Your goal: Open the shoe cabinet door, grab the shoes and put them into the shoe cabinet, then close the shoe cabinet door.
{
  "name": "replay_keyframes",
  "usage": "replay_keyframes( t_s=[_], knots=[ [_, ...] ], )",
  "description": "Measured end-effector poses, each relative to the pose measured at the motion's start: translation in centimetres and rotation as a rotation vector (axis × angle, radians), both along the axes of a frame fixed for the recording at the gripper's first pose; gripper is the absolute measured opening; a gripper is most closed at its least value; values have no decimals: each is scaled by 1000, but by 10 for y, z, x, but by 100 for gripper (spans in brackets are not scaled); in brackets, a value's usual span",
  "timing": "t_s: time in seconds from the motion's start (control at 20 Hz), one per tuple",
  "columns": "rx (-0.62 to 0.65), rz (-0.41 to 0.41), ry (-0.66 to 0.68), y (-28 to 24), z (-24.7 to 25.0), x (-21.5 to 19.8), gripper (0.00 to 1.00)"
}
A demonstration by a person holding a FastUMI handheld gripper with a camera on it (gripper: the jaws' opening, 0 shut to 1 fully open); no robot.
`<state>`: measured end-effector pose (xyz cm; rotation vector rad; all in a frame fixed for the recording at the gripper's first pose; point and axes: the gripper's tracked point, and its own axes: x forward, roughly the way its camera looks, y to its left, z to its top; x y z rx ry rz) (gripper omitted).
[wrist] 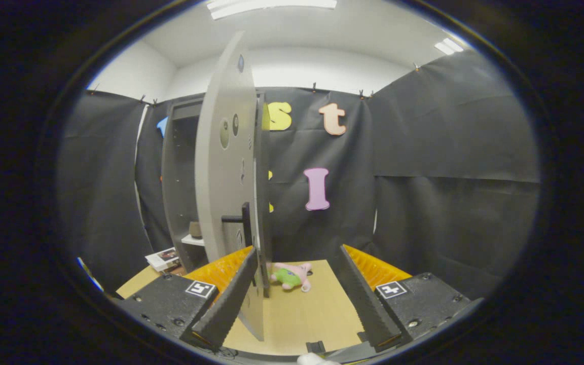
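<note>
The grey shoe cabinet (175, 187) stands ahead and to the left with its door (223, 167) swung open toward me. The door's edge reaches down between my fingers, close to the left one. A dark handle (239, 219) sticks out of the door low down. Inside, a brownish object (195, 229) rests on a white shelf (193, 241). A small pink and green shoe (291, 276) lies on the wooden floor just beyond the fingers, right of the door. My gripper (297, 291) is open, nothing held between its fingers.
A stack of magazines or books (162, 259) lies on the floor left of the cabinet's foot. Black cloth walls close in the booth behind and to the right. Bare wooden floor (302, 309) stretches between the fingers and the shoe.
</note>
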<state>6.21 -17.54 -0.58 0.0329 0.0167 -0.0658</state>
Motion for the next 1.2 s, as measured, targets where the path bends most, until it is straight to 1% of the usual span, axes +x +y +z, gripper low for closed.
replay_keyframes(
  t_s=[0.2,0.4,0.55,0.75,0.95,1.2],
  knots=[
    [-22,133,24,9,-2,37,100],
    [-11,211,33,22,-6,43,97],
    [-52,230,33,36,0,43,95],
    [-30,260,47,80,-3,42,95],
    [-23,251,49,126,-3,46,95],
    [12,245,65,189,-10,65,95]
  ],
)
